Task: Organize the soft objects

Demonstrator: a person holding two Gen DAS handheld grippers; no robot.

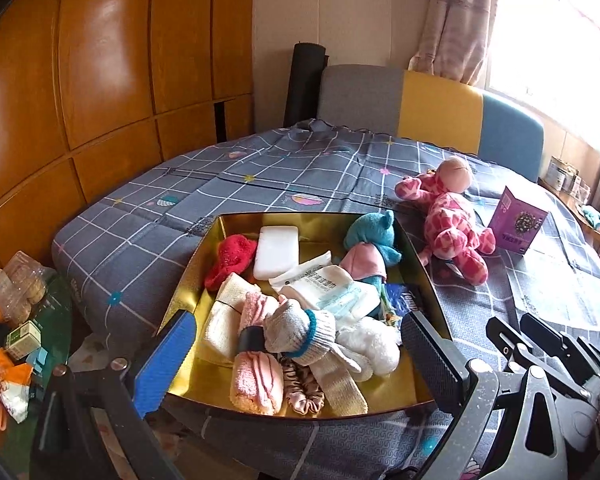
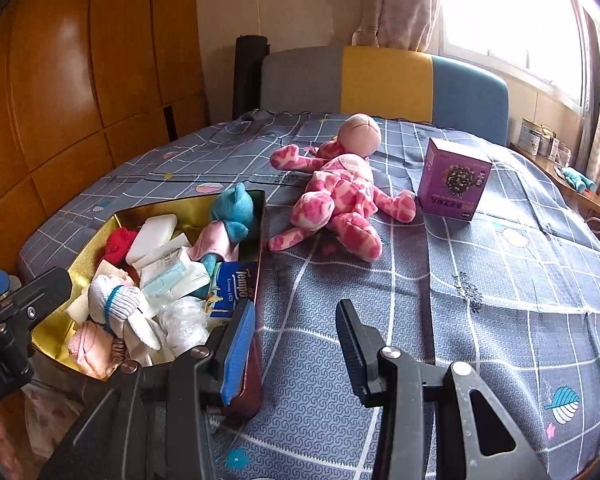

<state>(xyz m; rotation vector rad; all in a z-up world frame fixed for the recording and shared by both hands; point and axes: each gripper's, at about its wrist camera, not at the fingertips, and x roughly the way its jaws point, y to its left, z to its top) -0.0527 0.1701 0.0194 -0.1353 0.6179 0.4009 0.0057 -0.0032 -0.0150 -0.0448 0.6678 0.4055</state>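
Observation:
A gold-lined box (image 1: 410, 396) (image 2: 96, 240) on the bed holds several soft items: a teal plush (image 1: 370, 232) (image 2: 234, 210), red cloth (image 1: 230, 260), a white sponge (image 1: 276, 252), pink towels (image 1: 256, 384), a grey sock (image 1: 304, 330) and a tissue pack (image 2: 236, 290). A pink spotted plush (image 1: 452, 220) (image 2: 336, 196) lies on the bedsheet right of the box. My left gripper (image 1: 296, 360) is open and empty over the box's near end. My right gripper (image 2: 296, 344) is open and empty above the sheet, right of the box.
A purple carton (image 1: 518, 220) (image 2: 454, 180) stands right of the pink plush. A grey, yellow and blue headboard (image 2: 380, 84) is behind. A cluttered glass side table (image 1: 16, 332) is at the left, wooden wardrobes (image 1: 100, 80) behind it, a windowsill shelf (image 2: 564, 172) at the right.

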